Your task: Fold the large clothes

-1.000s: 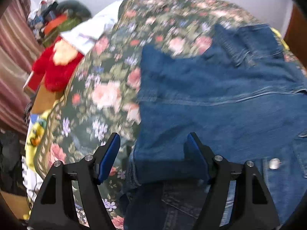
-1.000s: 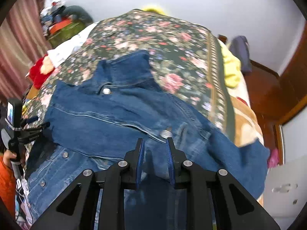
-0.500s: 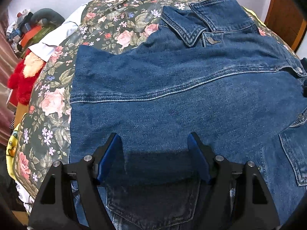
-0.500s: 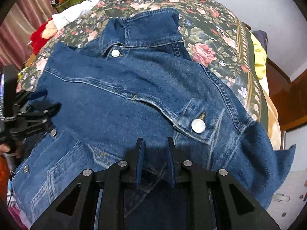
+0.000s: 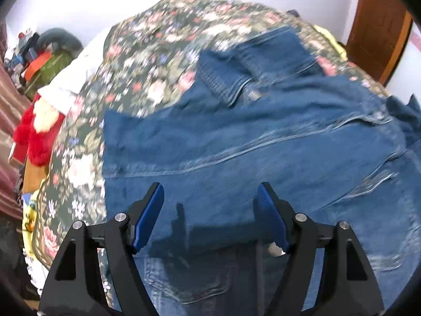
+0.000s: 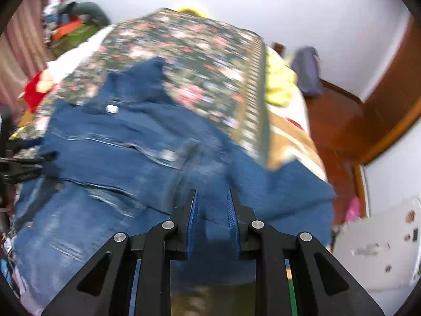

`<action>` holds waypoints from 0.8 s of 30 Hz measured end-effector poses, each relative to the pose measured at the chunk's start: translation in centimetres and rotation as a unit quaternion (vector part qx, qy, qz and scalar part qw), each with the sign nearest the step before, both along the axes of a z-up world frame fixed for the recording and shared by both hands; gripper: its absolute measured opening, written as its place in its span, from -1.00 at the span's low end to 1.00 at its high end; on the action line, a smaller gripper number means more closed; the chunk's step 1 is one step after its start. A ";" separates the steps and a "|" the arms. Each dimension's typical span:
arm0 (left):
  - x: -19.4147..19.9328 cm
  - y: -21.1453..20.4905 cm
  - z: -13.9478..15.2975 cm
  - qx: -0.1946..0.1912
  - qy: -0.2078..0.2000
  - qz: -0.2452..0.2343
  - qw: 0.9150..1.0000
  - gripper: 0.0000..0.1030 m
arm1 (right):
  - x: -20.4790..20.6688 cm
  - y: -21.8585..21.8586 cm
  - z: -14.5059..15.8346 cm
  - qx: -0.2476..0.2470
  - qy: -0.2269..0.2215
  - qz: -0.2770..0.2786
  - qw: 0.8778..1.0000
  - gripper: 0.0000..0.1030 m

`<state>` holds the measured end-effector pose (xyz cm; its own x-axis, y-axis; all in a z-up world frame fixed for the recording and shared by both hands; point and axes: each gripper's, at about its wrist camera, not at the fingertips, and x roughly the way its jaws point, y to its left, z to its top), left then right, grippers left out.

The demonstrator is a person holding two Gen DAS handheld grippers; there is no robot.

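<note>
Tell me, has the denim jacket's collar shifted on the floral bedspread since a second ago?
Cannot tell: the collar sits differently in frame, but the floral bedspread shifts with it.

Place: home bedroom.
Bed (image 5: 147, 60): floral cover, denim jacket (image 5: 263, 152) spread on top.
Bedside: red plush toy (image 5: 36, 131), heaped belongings (image 6: 76, 26).
Surroundings: white walls, wooden door (image 5: 379, 26), striped curtain (image 6: 23, 39).

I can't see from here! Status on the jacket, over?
Left gripper open above denim jacket. Right gripper shut on jacket's edge. Nothing blocking on the floral bedspread.
</note>
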<state>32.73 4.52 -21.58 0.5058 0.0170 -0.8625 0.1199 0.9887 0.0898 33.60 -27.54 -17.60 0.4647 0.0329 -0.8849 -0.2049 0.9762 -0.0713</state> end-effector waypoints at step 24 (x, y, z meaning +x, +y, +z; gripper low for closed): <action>2.8 -15.5 0.3 0.015 0.001 -0.150 0.989 0.42 | -2.9 -4.2 -5.9 -0.055 0.038 0.009 0.998 -0.61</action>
<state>35.52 -10.94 -21.23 0.4908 -0.1086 -0.8645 0.4078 0.9054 0.1177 30.75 -31.75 -23.52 0.3966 -0.0576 -0.9162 -0.2316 0.9595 -0.1606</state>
